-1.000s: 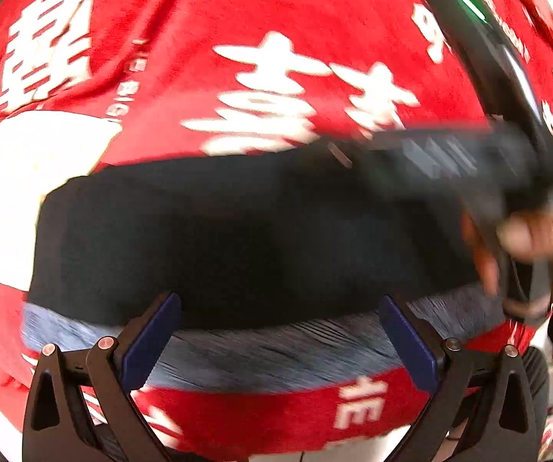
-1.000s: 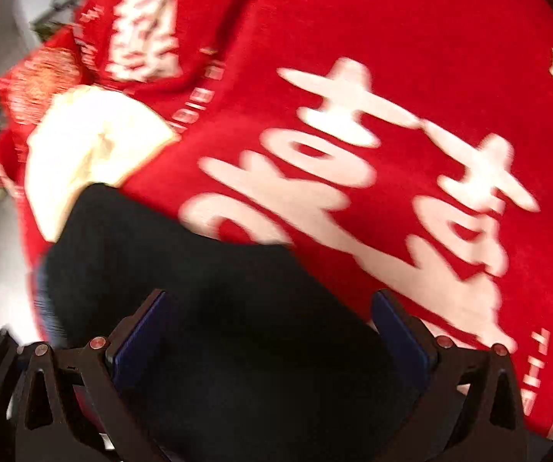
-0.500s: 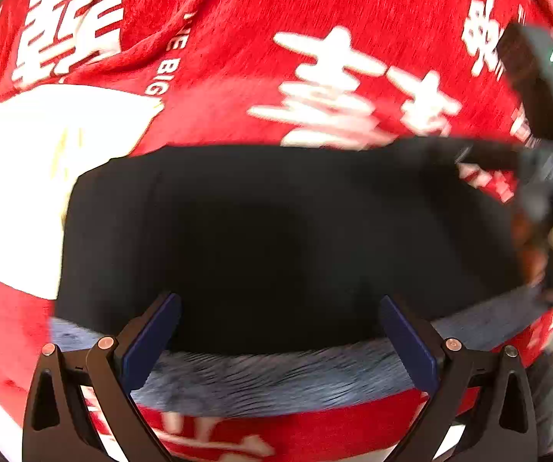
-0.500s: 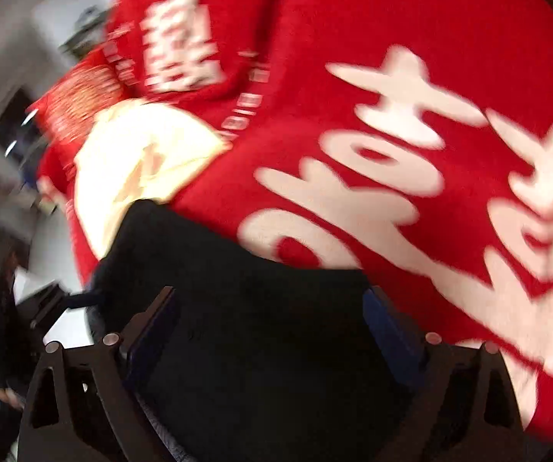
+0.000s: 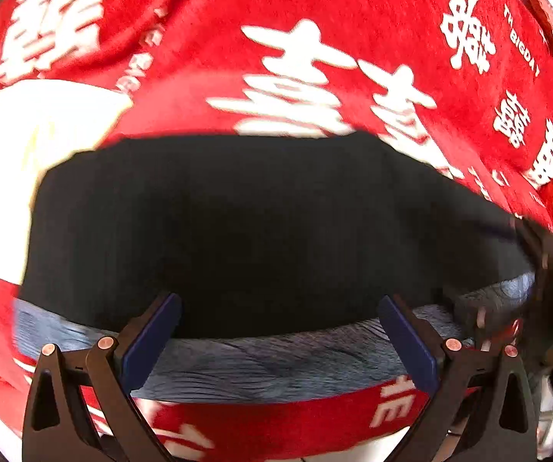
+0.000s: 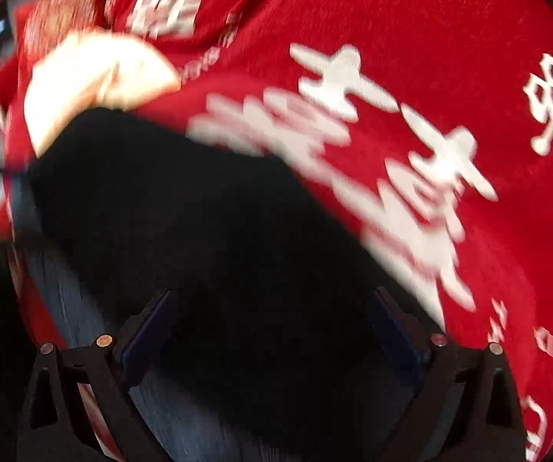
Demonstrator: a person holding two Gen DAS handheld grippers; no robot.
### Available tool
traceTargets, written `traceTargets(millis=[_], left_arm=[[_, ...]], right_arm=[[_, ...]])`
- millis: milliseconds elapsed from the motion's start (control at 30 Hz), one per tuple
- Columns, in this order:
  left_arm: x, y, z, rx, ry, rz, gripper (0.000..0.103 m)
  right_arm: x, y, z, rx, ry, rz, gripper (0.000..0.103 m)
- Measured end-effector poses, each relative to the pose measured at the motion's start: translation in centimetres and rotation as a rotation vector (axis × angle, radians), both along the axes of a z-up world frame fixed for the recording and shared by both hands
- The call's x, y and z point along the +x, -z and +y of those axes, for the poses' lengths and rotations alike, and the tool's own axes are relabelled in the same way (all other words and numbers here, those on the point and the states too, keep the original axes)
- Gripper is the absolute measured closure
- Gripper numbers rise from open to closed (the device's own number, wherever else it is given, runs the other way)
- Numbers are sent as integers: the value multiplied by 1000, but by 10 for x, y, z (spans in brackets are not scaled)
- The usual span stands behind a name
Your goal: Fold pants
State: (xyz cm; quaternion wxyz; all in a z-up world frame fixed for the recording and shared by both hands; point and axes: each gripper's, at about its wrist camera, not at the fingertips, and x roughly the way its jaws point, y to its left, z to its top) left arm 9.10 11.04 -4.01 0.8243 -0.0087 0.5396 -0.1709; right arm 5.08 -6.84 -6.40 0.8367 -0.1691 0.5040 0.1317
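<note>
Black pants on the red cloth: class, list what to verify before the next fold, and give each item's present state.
1. Left gripper open: ok.
2. Right gripper open: ok.
3. Black pants lying flat on the red cloth: ok.
4. Grey inner edge in front of the left gripper: ok.
5. Top layer aligned with the bottom layer: not ok, grey shows.
6. Right view sharp: not ok, blurred.

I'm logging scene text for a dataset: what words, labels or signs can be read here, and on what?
Large white Chinese "囍" characters, on the red cloth.
"TH BIGDAY", partly legible small white lettering, on the same cloth, upper right of the left wrist view.
Other small lettering: too blurred to read.
Black pants: no text.
</note>
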Motion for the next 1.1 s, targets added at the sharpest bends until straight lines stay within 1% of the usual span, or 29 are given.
traceTargets(millis=[33, 67, 100, 133, 167, 200, 233, 300, 400, 433, 500, 567, 667, 733, 767, 800, 867, 900, 967, 1033, 1100], left_arm=[[-3, 0, -7, 41, 2, -18, 0], [-5, 0, -12, 64, 9, -26, 0], [-8, -1, -19, 66, 16, -27, 0], [-10, -4, -24, 45, 15, -24, 0], [-13, -8, -30, 12, 16, -16, 0], [-15, -11, -37, -21, 21, -5, 0], [-17, -13, -45, -35, 25, 0, 0], [-20, -12, -70, -38, 61, 11, 0], [-25, -3, -113, 4, 125, 29, 0], [-29, 1, -128, 38, 140, 32, 0], [-36, 2, -150, 75, 180, 29, 0], [-46, -2, -173, 72, 232, 31, 0], [-57, -6, -203, 80, 293, 28, 0], [-60, -7, -225, 86, 322, 30, 0], [-61, -8, -236, 83, 335, 34, 0], [-61, -9, -250, 78, 349, 40, 0], [-61, -10, -265, 73, 367, 45, 0], [-62, -9, -276, 74, 377, 50, 0], [-60, -6, -294, 88, 390, 49, 0], [-60, 0, -306, 109, 396, 51, 0], [-57, 11, -312, 135, 382, 79, 0]], right_arm=[[-18, 3, -9, 22, 10, -19, 3], [-30, 3, -21, 37, 27, -13, 0], [-39, 9, -31, 21, 47, 17, 0], [-49, 10, -40, 15, 57, 22, 0], [-60, 9, -48, 3, 69, 5, 0], [-68, 8, -54, -18, 86, 12, 0], [-76, 6, -63, -25, 103, 15, 0], [-89, -7, -85, 41, 144, -22, 0], [-92, -16, -131, 167, 308, -51, 0], [-91, -12, -147, 195, 356, -38, 0], [-96, -2, -179, 239, 442, 16, 0], [-110, 1, -205, 240, 479, 6, 0], [-135, 6, -244, 198, 551, -10, 0], [-152, 14, -278, 212, 623, 4, 0], [-165, 17, -296, 234, 671, 5, 0], [-179, 17, -315, 271, 719, -7, 0], [-204, 18, -349, 400, 793, -27, 0], [-217, 21, -367, 505, 832, -34, 0], [-237, 28, -392, 646, 902, -37, 0], [-250, 38, -408, 765, 935, -50, 0], [-254, 45, -410, 822, 915, -69, 0]])
